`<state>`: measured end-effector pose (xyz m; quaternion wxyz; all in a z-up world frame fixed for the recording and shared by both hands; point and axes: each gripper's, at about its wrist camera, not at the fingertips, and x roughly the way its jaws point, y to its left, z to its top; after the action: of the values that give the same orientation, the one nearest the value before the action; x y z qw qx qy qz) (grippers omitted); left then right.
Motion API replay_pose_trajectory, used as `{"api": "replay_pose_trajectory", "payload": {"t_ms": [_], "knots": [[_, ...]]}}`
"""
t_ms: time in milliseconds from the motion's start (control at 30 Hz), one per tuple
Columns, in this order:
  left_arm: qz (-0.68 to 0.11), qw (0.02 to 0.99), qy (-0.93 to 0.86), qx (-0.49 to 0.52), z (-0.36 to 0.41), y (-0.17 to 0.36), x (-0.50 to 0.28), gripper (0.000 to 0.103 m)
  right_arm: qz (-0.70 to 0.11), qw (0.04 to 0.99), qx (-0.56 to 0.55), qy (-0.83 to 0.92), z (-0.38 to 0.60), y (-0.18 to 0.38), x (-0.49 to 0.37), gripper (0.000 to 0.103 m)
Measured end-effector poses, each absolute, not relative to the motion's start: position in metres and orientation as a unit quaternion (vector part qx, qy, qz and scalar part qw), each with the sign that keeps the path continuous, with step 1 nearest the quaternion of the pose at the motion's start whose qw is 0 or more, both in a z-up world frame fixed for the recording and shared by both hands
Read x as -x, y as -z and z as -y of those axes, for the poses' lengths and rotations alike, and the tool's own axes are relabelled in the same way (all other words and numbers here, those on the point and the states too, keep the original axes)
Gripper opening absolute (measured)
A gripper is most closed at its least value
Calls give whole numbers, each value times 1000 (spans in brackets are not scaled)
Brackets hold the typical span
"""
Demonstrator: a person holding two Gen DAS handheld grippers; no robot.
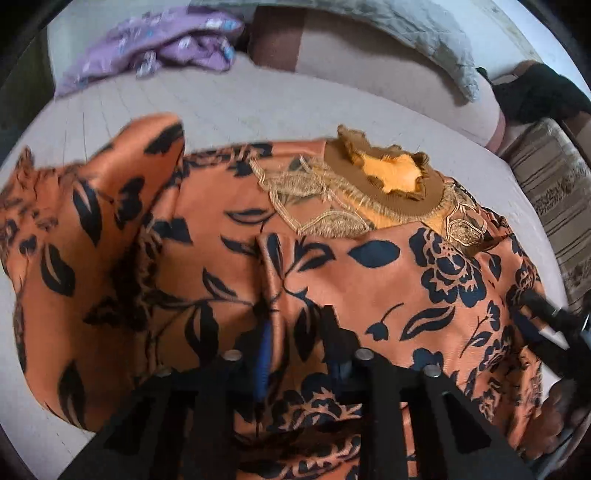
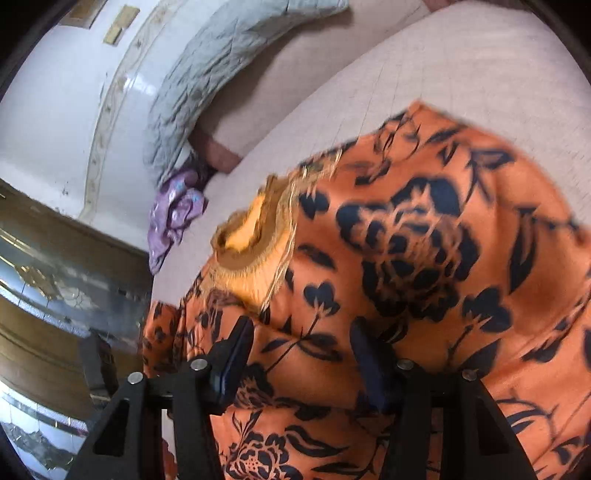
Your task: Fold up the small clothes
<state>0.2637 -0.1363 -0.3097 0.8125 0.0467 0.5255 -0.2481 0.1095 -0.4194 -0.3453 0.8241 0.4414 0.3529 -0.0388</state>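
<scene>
An orange garment (image 1: 369, 266) with a black flower print lies spread on a pale bed surface (image 1: 258, 99). Its embroidered neckline (image 1: 384, 184) faces away from me. In the left wrist view my left gripper (image 1: 295, 321) is shut on a raised ridge of this cloth near the garment's middle. In the right wrist view the same orange garment (image 2: 424, 240) fills the frame, and my right gripper (image 2: 301, 328) stands open just over it, its pads apart from the cloth. A black piece of the other hand-held tool (image 1: 546, 317) shows at the right edge.
A crumpled purple cloth (image 1: 166, 44) lies at the far side of the bed. A grey quilted pillow (image 1: 424, 33) leans along the back. A striped cushion (image 1: 554, 192) and a dark item (image 1: 543, 92) sit at the right. A wooden cabinet (image 2: 55, 277) stands beside the bed.
</scene>
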Motion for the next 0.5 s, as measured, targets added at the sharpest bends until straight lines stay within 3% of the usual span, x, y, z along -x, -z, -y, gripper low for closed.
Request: {"api": "replay_pose_trajectory", "payload": {"t_ms": [33, 233, 467, 500], "knots": [[-519, 817, 246, -47, 136, 308, -262, 6, -346, 828, -439, 46, 422, 342, -108, 59], [-447, 866, 219, -51, 122, 275, -259, 5, -320, 827, -457, 67, 435, 338, -99, 60], [-523, 824, 168, -139, 116, 311, -269, 6, -302, 839, -452, 39, 425, 334, -104, 60], [-519, 826, 170, -137, 115, 310, -268, 6, -320, 834, -448, 38, 422, 338, -110, 65]]}}
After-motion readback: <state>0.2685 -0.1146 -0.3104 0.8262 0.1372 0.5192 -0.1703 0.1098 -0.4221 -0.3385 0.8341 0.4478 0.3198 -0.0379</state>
